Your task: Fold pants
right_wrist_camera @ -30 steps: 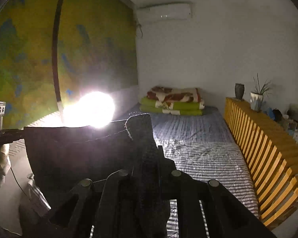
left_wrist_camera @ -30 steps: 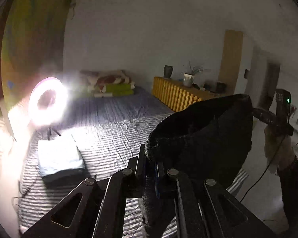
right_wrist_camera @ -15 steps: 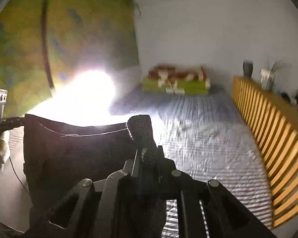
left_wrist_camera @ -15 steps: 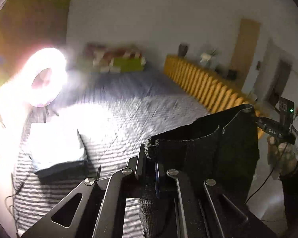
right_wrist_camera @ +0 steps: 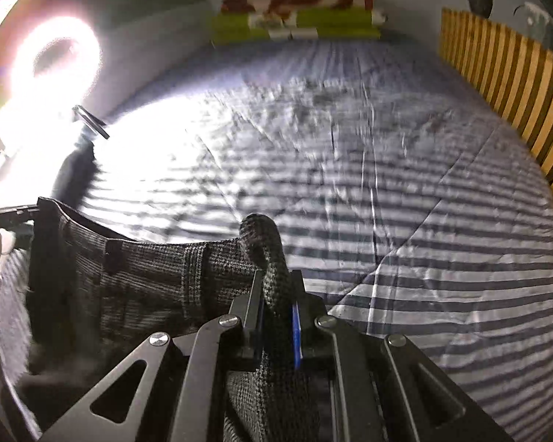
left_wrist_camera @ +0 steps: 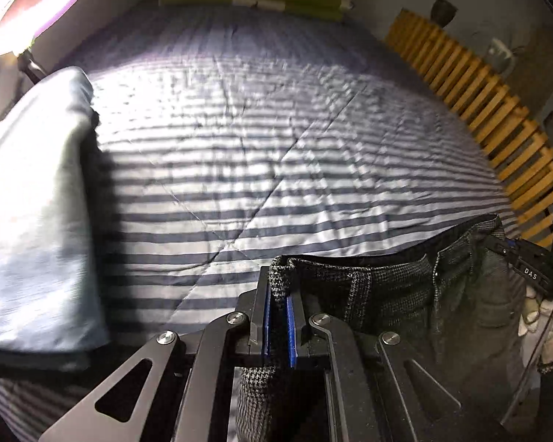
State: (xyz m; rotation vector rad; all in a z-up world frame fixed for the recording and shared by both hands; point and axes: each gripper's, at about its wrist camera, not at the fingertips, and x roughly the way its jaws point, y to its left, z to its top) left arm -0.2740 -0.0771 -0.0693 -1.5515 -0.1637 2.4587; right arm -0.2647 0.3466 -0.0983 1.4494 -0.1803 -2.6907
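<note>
Dark grey checked pants (left_wrist_camera: 398,294) hang by the waistband, stretched between my two grippers over the near end of the striped bed (left_wrist_camera: 276,140). In the left wrist view my left gripper (left_wrist_camera: 278,294) is shut on one end of the waistband, which runs right to the other gripper (left_wrist_camera: 527,269). The right wrist view has my right gripper (right_wrist_camera: 276,294) shut on the opposite end, with the pants (right_wrist_camera: 140,276) spreading left to the far gripper (right_wrist_camera: 3,213). The legs drop below the frames, hidden.
A folded pale blue garment (left_wrist_camera: 33,221) lies on the bed at the left. A bright ring light (right_wrist_camera: 51,62) stands beyond it. Folded green and red blankets (right_wrist_camera: 298,18) sit at the bed's far end. A yellow slatted wooden bench (left_wrist_camera: 479,110) lines the right side.
Both grippers have tilted down and moved forward with the pants; the views swung from the walls to the bed surface. The waistband is now pulled straighter between them.
</note>
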